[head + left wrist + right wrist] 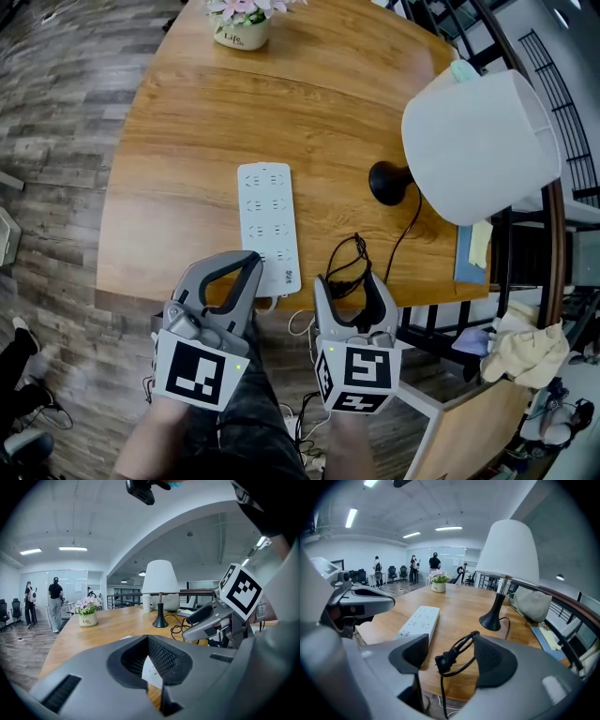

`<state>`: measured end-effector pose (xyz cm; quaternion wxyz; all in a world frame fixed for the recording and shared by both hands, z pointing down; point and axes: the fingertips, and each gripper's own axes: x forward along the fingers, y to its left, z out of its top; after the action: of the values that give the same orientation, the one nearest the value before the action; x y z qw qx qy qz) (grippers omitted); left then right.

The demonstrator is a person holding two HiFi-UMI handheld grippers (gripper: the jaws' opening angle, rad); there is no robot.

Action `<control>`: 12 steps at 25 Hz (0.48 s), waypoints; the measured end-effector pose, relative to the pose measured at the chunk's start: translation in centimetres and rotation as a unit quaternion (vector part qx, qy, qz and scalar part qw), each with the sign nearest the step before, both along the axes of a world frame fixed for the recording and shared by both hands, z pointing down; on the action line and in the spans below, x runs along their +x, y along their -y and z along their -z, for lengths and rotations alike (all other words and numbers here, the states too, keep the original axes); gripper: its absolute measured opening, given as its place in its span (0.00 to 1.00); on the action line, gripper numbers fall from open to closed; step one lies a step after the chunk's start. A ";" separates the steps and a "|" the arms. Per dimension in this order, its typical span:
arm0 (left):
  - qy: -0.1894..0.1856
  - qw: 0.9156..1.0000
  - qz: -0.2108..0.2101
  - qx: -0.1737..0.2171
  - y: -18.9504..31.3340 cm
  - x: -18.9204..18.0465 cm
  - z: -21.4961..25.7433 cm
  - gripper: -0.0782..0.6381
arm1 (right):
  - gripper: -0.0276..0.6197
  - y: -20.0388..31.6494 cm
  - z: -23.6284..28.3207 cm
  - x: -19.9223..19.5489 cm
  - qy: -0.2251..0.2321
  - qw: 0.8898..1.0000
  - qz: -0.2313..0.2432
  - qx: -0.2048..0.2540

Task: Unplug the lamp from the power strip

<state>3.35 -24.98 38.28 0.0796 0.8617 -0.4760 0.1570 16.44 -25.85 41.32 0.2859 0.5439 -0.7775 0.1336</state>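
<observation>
At lower left, the left hand-held gripper [248, 264] has its jaws closed together on nothing, at the bench [169, 141] edge just beside the white power strip [269, 225]. At lower centre, the right hand-held gripper [352, 281] stands wide open. The lamp's black plug [440, 660] lies unclamped between its jaws, apart from the strip. The lamp [478, 141] stands at upper right.
</observation>
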 end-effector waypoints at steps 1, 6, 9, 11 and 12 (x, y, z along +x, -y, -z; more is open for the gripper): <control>-0.001 1.000 0.001 0.001 0.1 -0.1 0.1 0.10 | 0.50 0.2 0.3 -0.1 -0.005 1.000 0.003 0.003; -0.002 1.000 0.007 0.005 0.4 -0.4 0.7 0.10 | 0.51 1.4 1.6 -0.5 -0.031 0.999 0.026 0.009; -0.004 1.000 0.015 0.005 0.7 -0.8 0.9 0.10 | 0.51 2.0 1.1 -1.1 -0.044 0.998 0.050 -0.015; -0.005 1.000 0.020 0.004 0.8 -1.2 0.8 0.10 | 0.51 2.1 0.0 -1.6 -0.048 0.995 0.068 -0.048; -0.005 1.000 0.023 0.004 0.9 -1.4 0.8 0.10 | 0.51 2.1 -0.6 -1.7 -0.050 0.994 0.076 -0.068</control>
<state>1.93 -25.87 37.50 0.0818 0.8517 -0.4957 0.1488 14.73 -27.98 41.97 0.3697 0.4689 -0.7904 0.1367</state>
